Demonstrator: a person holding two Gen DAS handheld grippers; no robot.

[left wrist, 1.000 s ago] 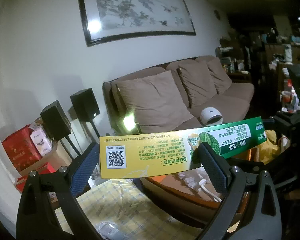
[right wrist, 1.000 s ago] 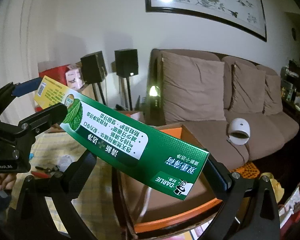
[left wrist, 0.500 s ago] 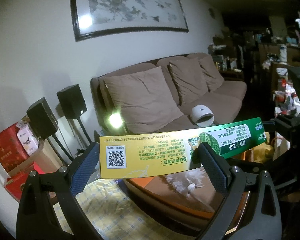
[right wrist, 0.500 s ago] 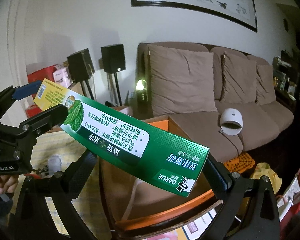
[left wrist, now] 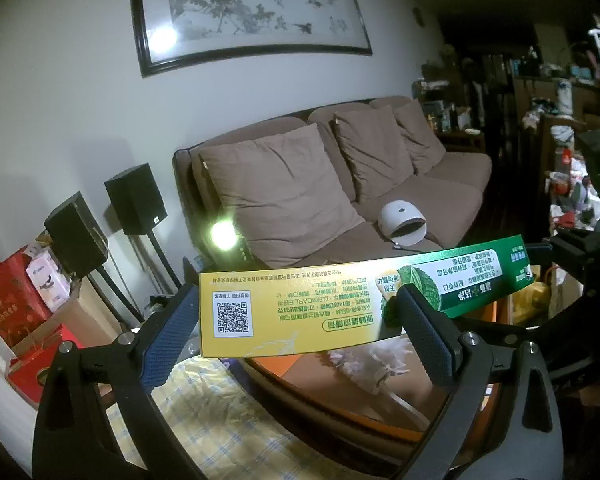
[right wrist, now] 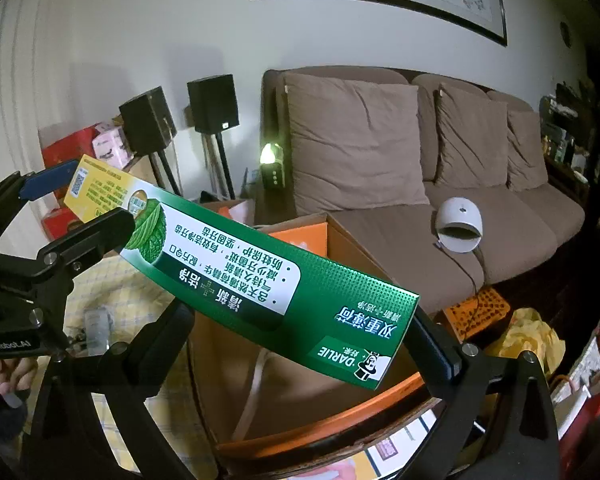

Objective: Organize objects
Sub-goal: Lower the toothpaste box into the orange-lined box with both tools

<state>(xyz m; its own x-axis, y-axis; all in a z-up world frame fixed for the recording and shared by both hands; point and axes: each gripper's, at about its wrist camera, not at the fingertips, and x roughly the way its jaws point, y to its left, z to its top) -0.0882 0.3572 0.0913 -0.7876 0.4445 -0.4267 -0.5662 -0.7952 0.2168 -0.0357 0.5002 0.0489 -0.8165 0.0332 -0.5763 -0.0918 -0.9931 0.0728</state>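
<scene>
A long toothpaste box (left wrist: 300, 312), yellow at one end and green at the other, hangs level in the air between both grippers. My left gripper (left wrist: 296, 332) is shut on its yellow end, and it shows again at the left of the right wrist view as the left gripper (right wrist: 68, 216). My right gripper (right wrist: 300, 336) is shut on the green end of the toothpaste box (right wrist: 260, 276). Below the toothpaste box stands an open orange carton (right wrist: 332, 424). A white feathery item (left wrist: 364, 360) lies inside the orange carton (left wrist: 340, 416).
A yellow checked cloth (left wrist: 220, 432) covers the surface left of the carton, with small items (right wrist: 96, 324) on it. Behind are a brown sofa (right wrist: 380, 152) with a white dome device (right wrist: 458, 220), two black speakers (right wrist: 212, 104), red boxes (left wrist: 12, 300) and a hand (right wrist: 8, 376).
Both grippers have carried the toothpaste box a little to the right, so the carton sits more directly below it. Both grips are unchanged.
</scene>
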